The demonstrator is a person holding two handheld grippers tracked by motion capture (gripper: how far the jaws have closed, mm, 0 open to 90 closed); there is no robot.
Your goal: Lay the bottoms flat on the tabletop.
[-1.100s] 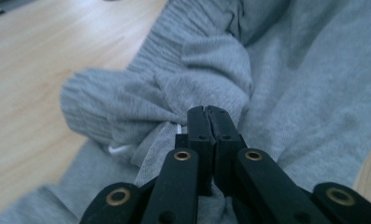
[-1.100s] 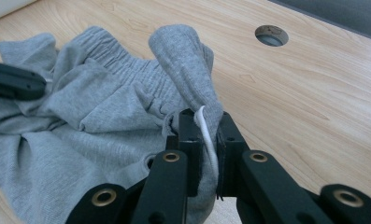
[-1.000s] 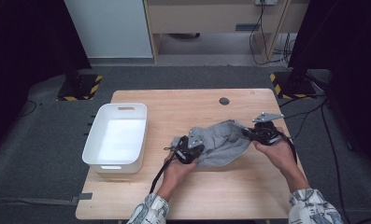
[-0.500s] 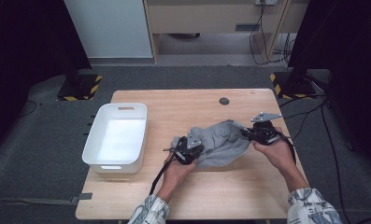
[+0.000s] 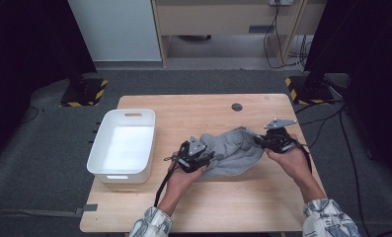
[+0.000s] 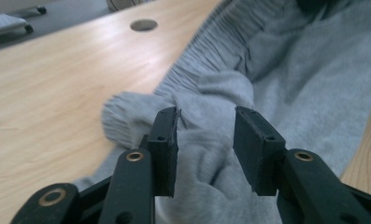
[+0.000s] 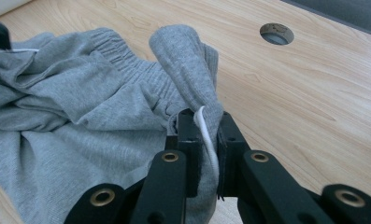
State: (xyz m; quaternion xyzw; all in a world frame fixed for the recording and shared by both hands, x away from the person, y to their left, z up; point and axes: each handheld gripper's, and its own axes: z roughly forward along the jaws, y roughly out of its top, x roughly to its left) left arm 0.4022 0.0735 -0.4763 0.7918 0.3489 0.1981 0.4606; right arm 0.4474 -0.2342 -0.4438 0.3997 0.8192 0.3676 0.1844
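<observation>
A crumpled grey garment (image 5: 235, 150) with an elastic waistband lies in the middle of the wooden table (image 5: 208, 207). At its left edge my left gripper (image 5: 212, 158) has just been opening. In the left gripper view the jaws (image 6: 206, 126) stand apart over the grey cloth (image 6: 304, 84), which lies loose between them, pressed by neither pad. My right gripper (image 5: 257, 139) holds the garment's right end. In the right gripper view it (image 7: 205, 121) is shut on a raised fold of the waistband (image 7: 188, 56) with a white drawstring (image 7: 206, 135) pinched in.
A white plastic bin (image 5: 132, 112) stands on the table's left side, a short way from the left hand. A round cable hole (image 5: 237, 106) lies in the table beyond the garment. Bare wood runs along the near edge.
The left gripper's jaws have opened off the cloth and the left hand has risen slightly. The right gripper has kept still, shut on the waistband.
</observation>
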